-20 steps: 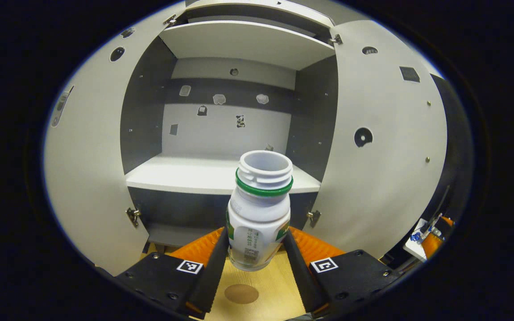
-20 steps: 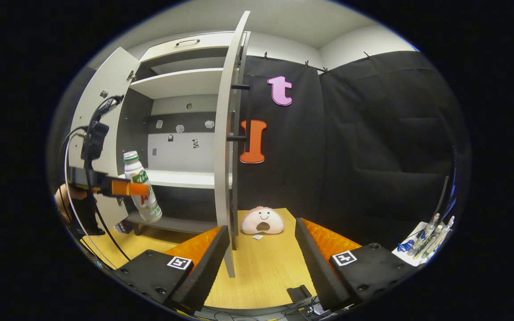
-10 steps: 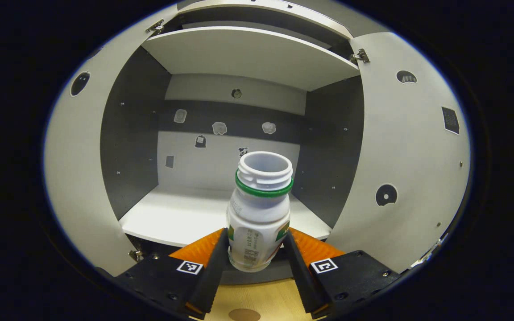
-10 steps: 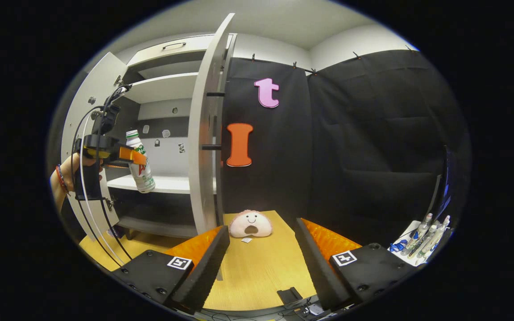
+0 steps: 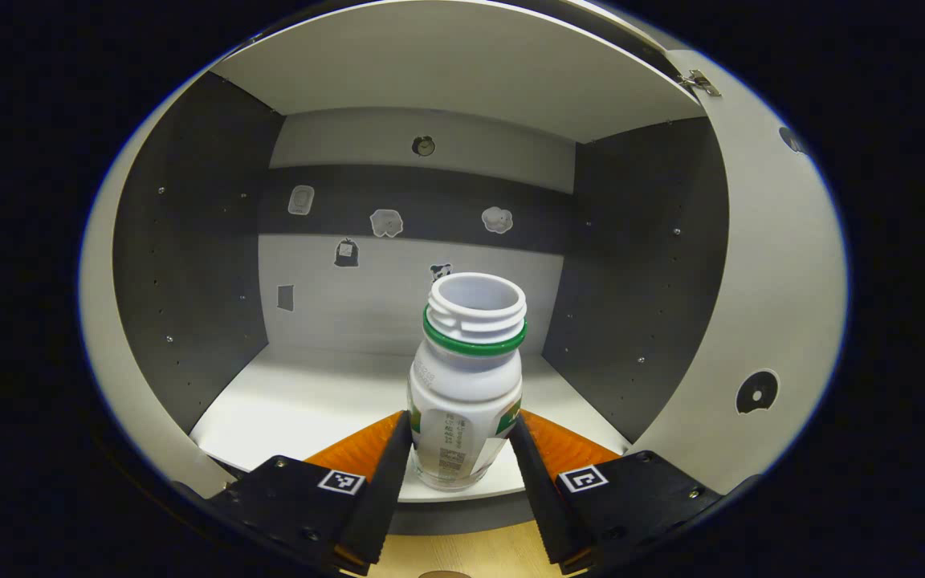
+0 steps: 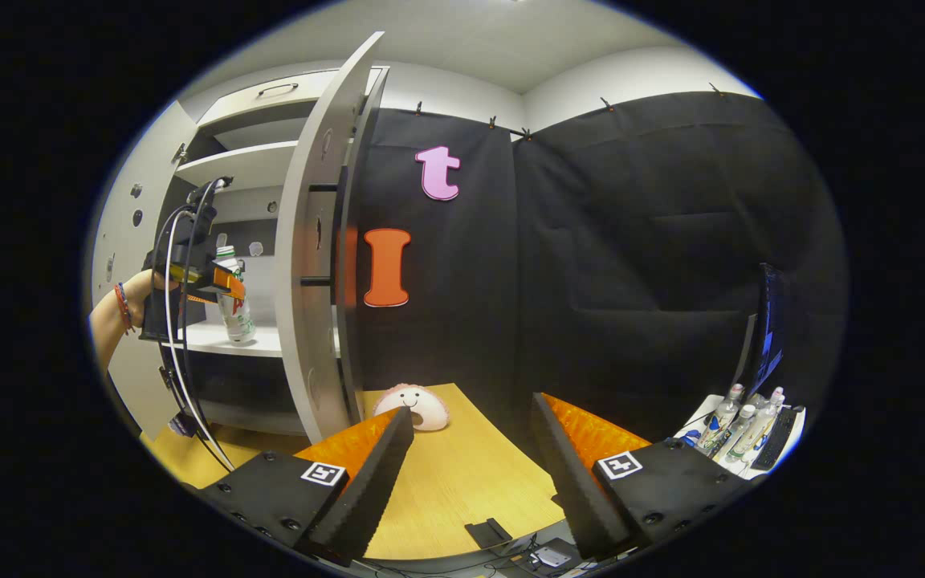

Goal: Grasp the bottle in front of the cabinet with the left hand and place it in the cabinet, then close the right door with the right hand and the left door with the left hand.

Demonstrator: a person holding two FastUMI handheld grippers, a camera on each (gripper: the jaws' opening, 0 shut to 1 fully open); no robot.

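Bottle [image 5: 466, 377] clamped low on its body between left gripper [image 5: 462, 466] jaws, held upright over shelf [image 5: 310, 401] front edge for set-down. Right gripper [image 6: 470, 474] jaws wide apart, empty, waiting near right door [image 6: 310, 265].

bottle [image 5: 466, 385] over shelf [image 5: 310, 401] in cabinet [image 5: 189, 241] | plush toy [image 6: 413, 404] on table [image 6: 462, 490]
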